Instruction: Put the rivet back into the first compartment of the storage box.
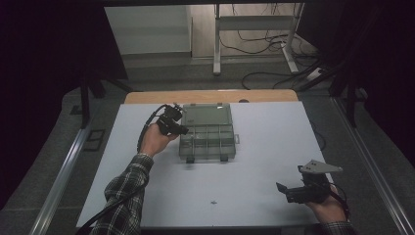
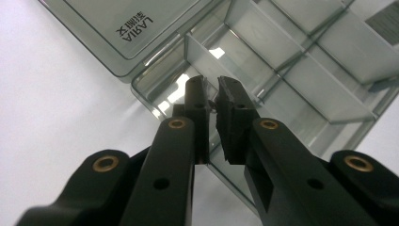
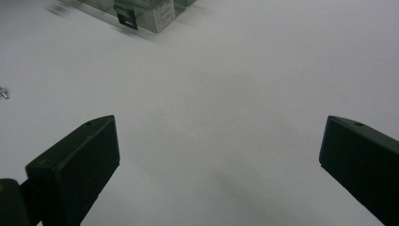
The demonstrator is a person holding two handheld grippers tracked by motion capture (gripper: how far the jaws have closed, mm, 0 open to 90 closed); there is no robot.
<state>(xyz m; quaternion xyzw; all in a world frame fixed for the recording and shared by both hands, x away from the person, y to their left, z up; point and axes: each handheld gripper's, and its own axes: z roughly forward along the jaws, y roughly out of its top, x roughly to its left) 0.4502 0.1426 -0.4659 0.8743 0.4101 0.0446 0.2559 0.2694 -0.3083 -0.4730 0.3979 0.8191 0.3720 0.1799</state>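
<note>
The left gripper (image 2: 212, 94) has its jaws pressed nearly together, with a tiny dark thing pinched between the tips; what it is cannot be told at this size. The tips hang just above a corner compartment of the clear plastic organizer box (image 2: 301, 80), whose lid (image 2: 127, 28) stands open and lies flat beside the compartments, a printed brand name showing on it. In the high view the left gripper (image 1: 179, 128) sits at the left edge of the box (image 1: 208, 139), held by the left hand (image 1: 155, 139), whose sleeve is plaid. The box stands near the middle of the white table (image 1: 264, 147), toward its far side.

The right gripper (image 3: 219, 155) has its jaws spread wide with nothing between them, only bare tabletop. In the high view it (image 1: 282, 189) rests near the right front corner of the table, well apart from the box, gripped by the right hand (image 1: 327, 205). A small screw (image 1: 213, 201) lies alone on the table near the front edge, between the two hands.
</note>
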